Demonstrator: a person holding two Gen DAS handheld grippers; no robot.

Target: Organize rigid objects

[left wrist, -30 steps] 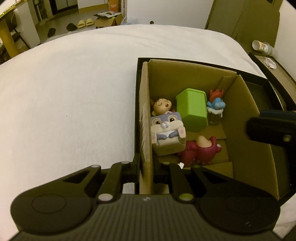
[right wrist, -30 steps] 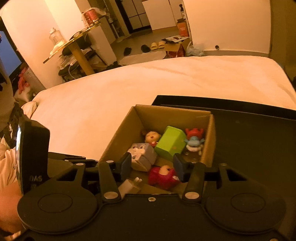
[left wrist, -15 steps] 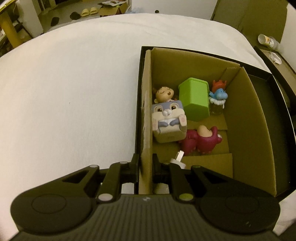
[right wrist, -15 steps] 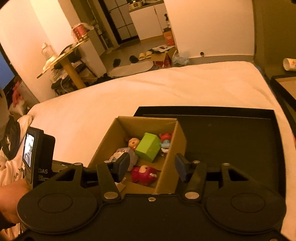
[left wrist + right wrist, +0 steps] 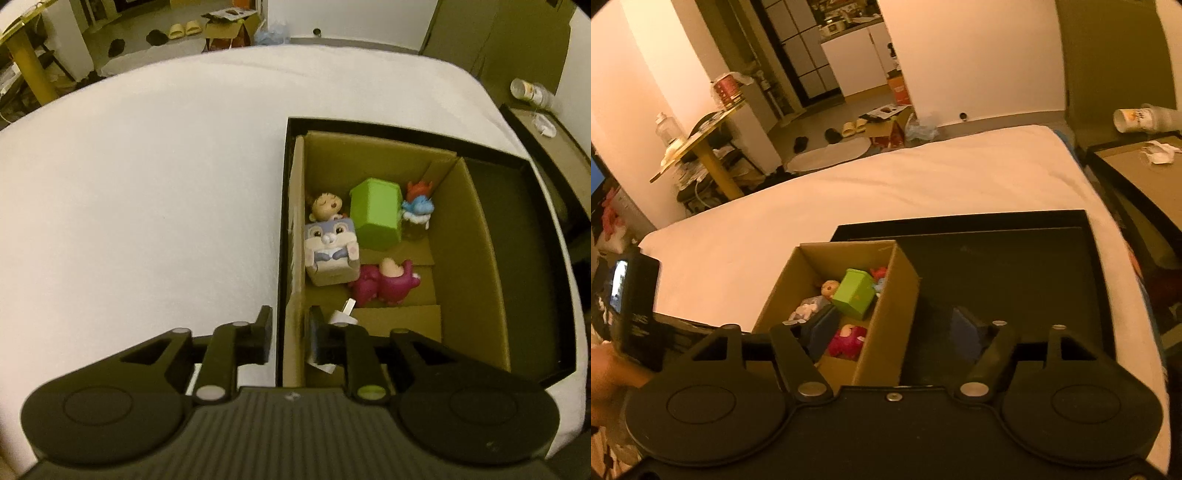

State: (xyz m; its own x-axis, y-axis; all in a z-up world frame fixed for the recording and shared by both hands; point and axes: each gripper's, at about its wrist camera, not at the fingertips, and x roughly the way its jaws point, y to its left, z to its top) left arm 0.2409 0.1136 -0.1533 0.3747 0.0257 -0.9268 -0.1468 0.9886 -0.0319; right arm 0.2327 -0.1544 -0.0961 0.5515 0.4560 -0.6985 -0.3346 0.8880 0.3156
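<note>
The left claw straddles the box's near-left wall; its jaws are opening and the pads look just clear of the cardboard, so it grips nothing. Just beyond its right finger lies a small white thing, partly hidden, too small to name. The right claw hangs over the box's right wall, jaws opening, released, one finger above the toys and the other above the black tray.

All toys sit in the box, far and slightly right of the left claw, which is nearer: bunny cube by the left wall, red plush lying crosswise right of it, then doll, green box and blue figure along the far side. Nothing remains on the bed, so sorting looks done. A hand is cut off at the right view's left edge.
</note>
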